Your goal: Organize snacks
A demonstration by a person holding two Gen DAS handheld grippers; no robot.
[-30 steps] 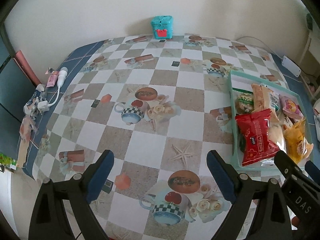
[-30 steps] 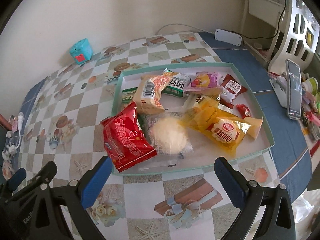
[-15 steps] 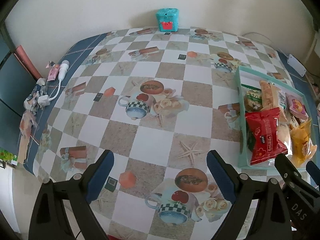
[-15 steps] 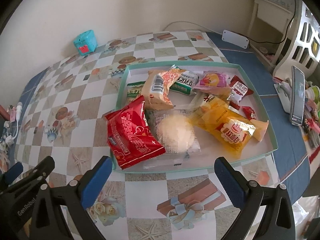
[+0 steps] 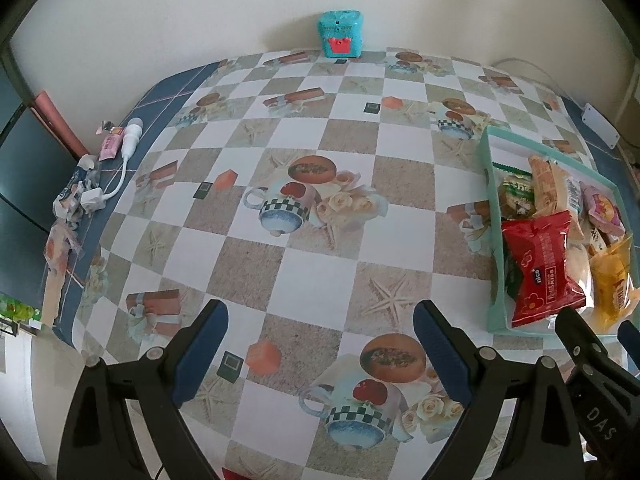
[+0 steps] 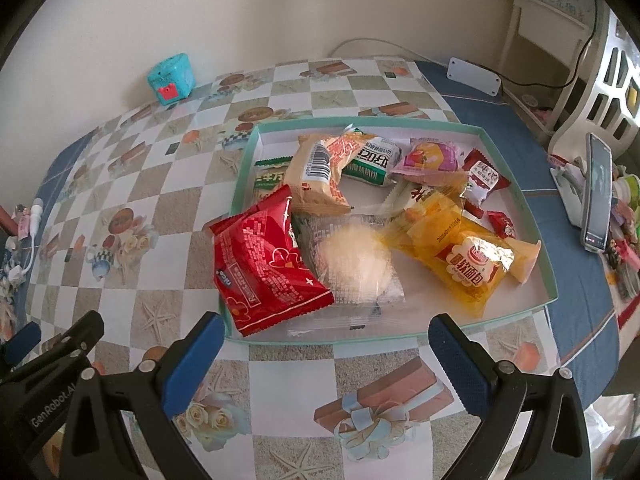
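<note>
snacks lie heaped in the tray [image 6: 516,196] on the worktop [image 5: 320,240], red pack [image 6: 266,266] overhanging its rim. left tongs [image 5: 320,344] and right tongs [image 6: 326,356] both gape, empty. scene suits sorting pending or finished; any grasp should pinch a pack's sealed edge.

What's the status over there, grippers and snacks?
Left gripper open, empty. Right gripper open, empty, short of the tray. Snacks piled inside; red packet overhangs its rim. Nothing blocking.
</note>
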